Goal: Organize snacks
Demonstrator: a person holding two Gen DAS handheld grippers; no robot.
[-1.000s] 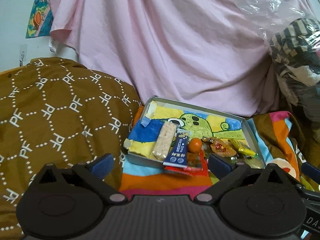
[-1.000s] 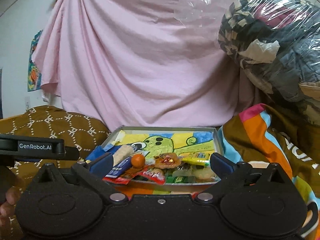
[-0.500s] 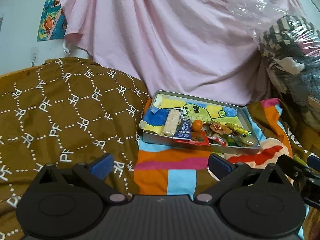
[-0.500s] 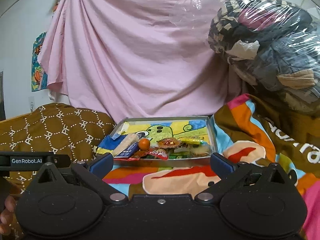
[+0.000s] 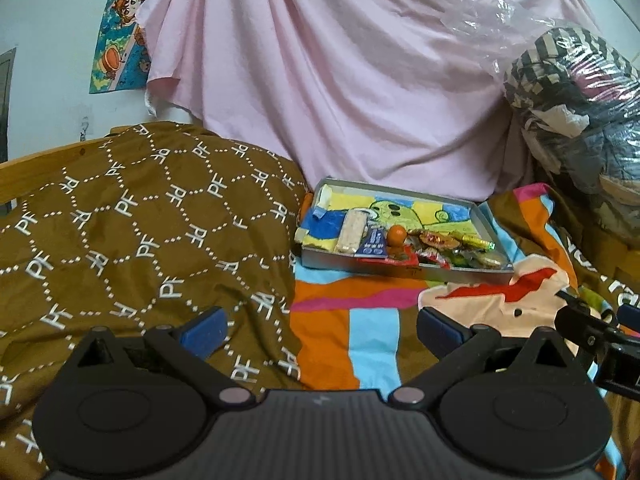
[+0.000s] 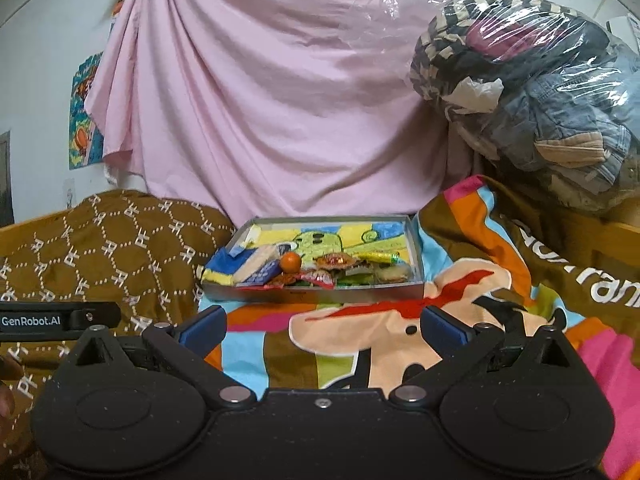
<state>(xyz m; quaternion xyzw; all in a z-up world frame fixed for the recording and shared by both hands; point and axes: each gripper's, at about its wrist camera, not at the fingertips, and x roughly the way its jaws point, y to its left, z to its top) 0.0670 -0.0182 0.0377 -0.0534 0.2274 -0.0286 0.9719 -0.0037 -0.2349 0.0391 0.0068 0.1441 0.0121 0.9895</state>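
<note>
A shallow metal tray [image 5: 404, 270] [image 6: 320, 294] with a cartoon-printed bottom lies on the bed ahead. Along its near side sit several snacks: a pale wafer bar [image 5: 351, 230], a blue packet [image 5: 372, 243], a small orange ball [image 5: 397, 235] [image 6: 291, 261], red and gold wrapped sweets [image 5: 436, 240] [image 6: 334, 260] and a yellow-green stick [image 5: 478, 242]. My left gripper [image 5: 322, 330] is open, well short of the tray, with nothing between its blue-padded fingers. My right gripper [image 6: 324, 328] is open too, in front of the tray and holding nothing.
A brown patterned quilt [image 5: 132, 236] rises at the left. The tray rests on a colourful cartoon blanket [image 6: 400, 340]. A pink sheet [image 5: 340, 80] hangs behind, and a clear plastic bag of clothes [image 6: 532, 92] is piled at the right. A hand [image 6: 6, 384] shows at the left edge.
Both grippers have pulled back from the tray, which now looks smaller and farther away. Both stayed open and hold nothing. The snacks in the tray have not moved.
</note>
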